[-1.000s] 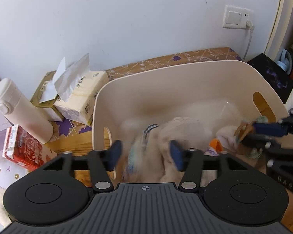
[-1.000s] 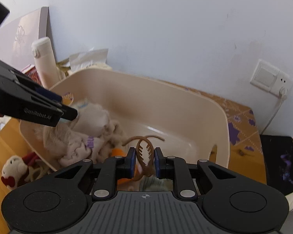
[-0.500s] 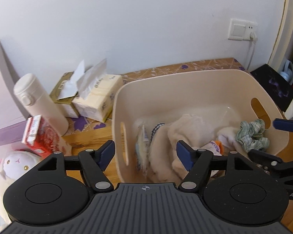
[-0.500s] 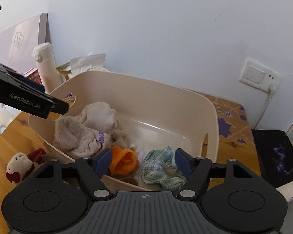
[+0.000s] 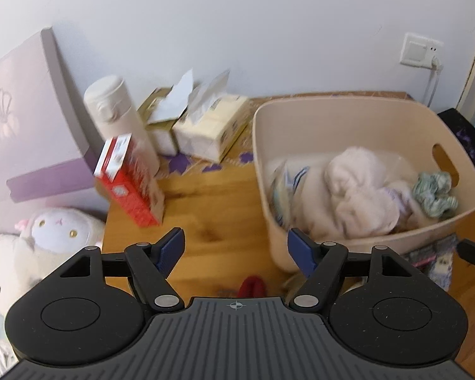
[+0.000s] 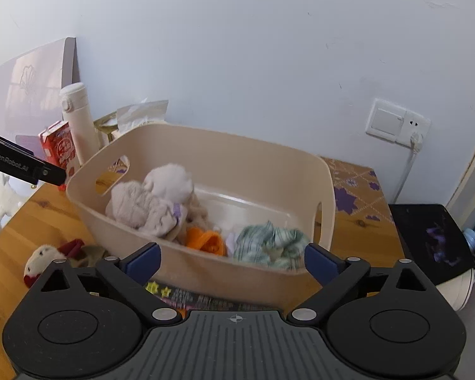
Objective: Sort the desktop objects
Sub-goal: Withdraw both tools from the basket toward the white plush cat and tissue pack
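Observation:
A beige bin (image 5: 364,107) stands on the wooden table and holds a pale plush bundle (image 5: 357,186), a green checked scrunchie (image 6: 269,242) and an orange item (image 6: 205,240). My left gripper (image 5: 235,245) is open over bare wood, just left of the bin's near corner, with nothing between its fingers. A red piece (image 5: 253,286) peeks out below it. My right gripper (image 6: 231,258) hovers at the bin's (image 6: 205,133) near wall; its jaws are opening and hold nothing. A small plush toy with red trim (image 6: 41,259) lies on the table left of the bin.
A red carton (image 5: 129,183), a white flask (image 5: 117,117) and tissue packs (image 5: 209,129) stand left of the bin by the wall. A plush sheep (image 5: 60,224) and a purple box (image 5: 22,120) sit at far left. A dark starred packet (image 6: 186,294) lies below the right gripper.
The right gripper let go of a brown hair claw, opened wide and drew back from the bin. The left gripper pulled out of the bin to the left, over the table.

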Demonstrator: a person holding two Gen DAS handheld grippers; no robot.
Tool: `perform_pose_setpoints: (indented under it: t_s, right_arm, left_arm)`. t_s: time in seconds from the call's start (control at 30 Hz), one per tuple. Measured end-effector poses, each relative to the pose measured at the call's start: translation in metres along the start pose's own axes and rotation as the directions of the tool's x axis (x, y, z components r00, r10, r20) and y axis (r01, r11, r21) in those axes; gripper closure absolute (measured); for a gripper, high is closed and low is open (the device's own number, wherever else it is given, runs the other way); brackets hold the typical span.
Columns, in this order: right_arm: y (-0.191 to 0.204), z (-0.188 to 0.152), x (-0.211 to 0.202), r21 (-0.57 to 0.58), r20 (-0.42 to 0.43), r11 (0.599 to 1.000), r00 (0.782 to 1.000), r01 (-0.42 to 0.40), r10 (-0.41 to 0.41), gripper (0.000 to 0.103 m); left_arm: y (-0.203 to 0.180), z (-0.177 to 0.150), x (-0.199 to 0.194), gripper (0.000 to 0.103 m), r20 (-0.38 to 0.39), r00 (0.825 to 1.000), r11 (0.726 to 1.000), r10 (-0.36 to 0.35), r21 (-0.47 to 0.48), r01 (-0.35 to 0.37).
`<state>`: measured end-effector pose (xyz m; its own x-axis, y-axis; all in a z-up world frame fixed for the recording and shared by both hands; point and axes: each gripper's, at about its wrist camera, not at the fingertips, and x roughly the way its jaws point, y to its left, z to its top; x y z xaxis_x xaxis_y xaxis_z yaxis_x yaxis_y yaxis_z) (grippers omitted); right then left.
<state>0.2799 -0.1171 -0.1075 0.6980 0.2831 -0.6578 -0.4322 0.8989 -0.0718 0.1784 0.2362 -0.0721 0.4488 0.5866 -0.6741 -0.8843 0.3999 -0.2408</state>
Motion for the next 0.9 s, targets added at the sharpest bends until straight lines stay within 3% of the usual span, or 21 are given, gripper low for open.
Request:
perform_pose_setpoints:
  t_s: [0.43,0.9]
  right_arm:
    - [0.008,-0.055,-0.005,0.002,-0.134,1.0,0.991,-0.004,0.004,0.0]
    - [0.021,-0.101,0.002,0.006,-0.253,0.999,0.967,-0.035,0.036,0.0]
  left_arm:
    - [0.01,-0.047,0.005,0.03,-0.075,0.997,1.0,-0.015,-0.023,0.013]
    - [0.002,-0.085,0.021,0.03,-0.125,0.992,1.0,-0.005,-0.028,0.001]
